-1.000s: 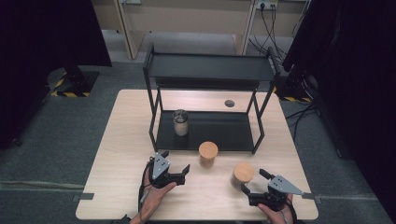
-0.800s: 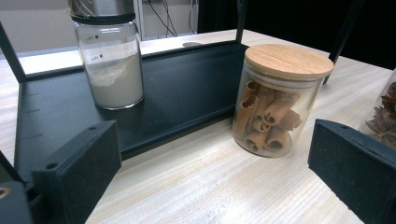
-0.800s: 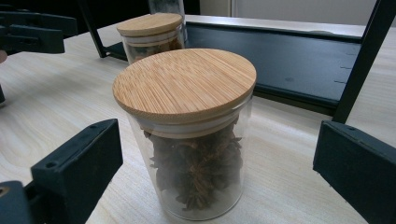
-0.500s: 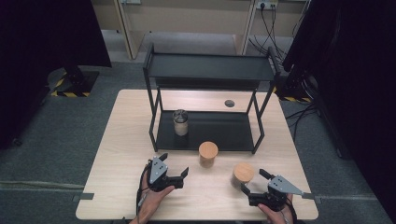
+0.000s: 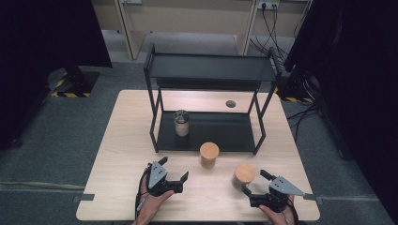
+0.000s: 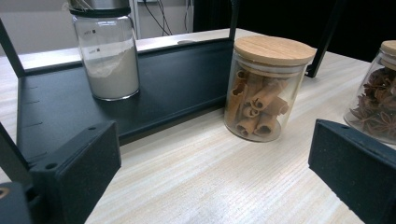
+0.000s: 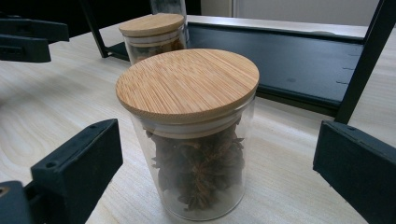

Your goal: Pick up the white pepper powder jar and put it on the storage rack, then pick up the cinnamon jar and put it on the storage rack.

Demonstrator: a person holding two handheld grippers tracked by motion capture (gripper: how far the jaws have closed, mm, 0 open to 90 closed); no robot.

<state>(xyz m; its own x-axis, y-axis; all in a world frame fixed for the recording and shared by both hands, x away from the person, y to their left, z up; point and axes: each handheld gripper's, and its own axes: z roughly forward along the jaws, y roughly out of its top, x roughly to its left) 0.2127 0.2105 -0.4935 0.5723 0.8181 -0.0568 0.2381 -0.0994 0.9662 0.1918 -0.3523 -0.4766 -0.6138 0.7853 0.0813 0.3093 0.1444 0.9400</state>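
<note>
Black two-tier shelf rack [image 5: 211, 70] on a pale wooden table [image 5: 122, 140], metal-lidded jar of white powder [image 5: 181, 123] on its lower shelf

1. In the left gripper view the powder jar [image 6: 106, 51] on the black shelf [image 6: 177, 84] loses its lid at the top edge.
2. The star anise jar [image 6: 378, 93] is cut by the right edge.
3. In the right gripper view the star anise jar [image 7: 191, 135] hides most of the cinnamon jar [image 7: 152, 28].

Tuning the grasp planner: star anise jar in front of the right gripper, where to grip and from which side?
Grip the star anise jar on its glass wall below the bamboo lid, coming in level from the person's side. It stands upright and cylindrical, and the open right gripper already faces it with jaws either side. The lid overhangs, so probably avoid pinching there.
</note>
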